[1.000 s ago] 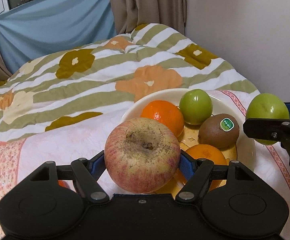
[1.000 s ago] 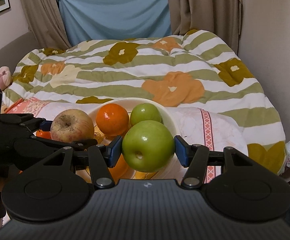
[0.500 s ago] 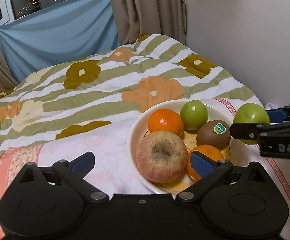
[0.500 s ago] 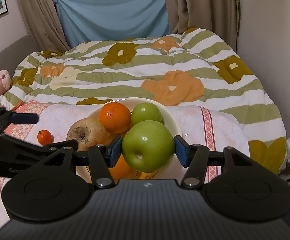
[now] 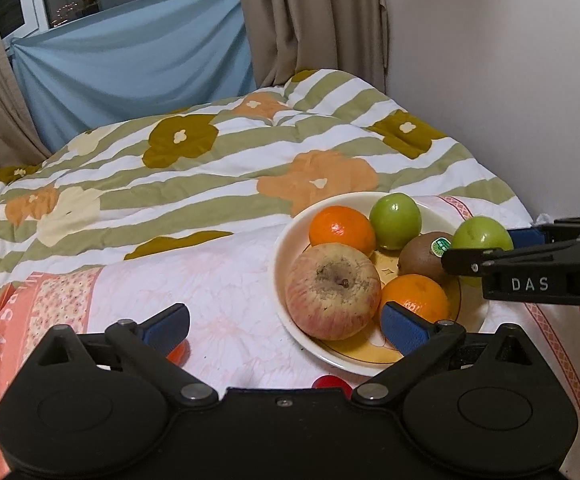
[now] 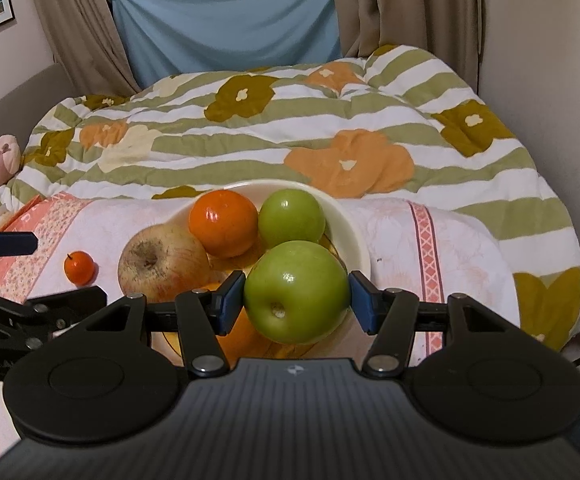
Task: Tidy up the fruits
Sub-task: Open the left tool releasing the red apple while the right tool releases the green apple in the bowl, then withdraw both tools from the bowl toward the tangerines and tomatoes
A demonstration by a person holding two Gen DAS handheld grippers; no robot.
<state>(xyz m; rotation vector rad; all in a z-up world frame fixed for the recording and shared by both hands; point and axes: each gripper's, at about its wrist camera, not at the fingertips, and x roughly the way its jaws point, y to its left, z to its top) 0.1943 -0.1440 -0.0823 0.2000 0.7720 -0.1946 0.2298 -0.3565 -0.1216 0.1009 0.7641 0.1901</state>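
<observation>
On the bed, the left gripper (image 5: 286,326) has just let go of the big red apple (image 5: 333,290). Its jaws have been opening and now stand wide apart with nothing between them, pulled back from the bowl (image 5: 286,236). So that apple's delivered, sitting at about 7 o'clock in the bowl, touching both oranges. The right gripper (image 6: 296,300) is clamped on the green apple (image 6: 296,291) over the bowl's 4 o'clock edge, probably next in. The red apple's skin is dull and russeted, the green one glossy and smooth, the kiwi (image 5: 426,258) fuzzy, the bowl glazed cream. A tiny orange fruit (image 6: 79,267) waits on the cloth.
</observation>
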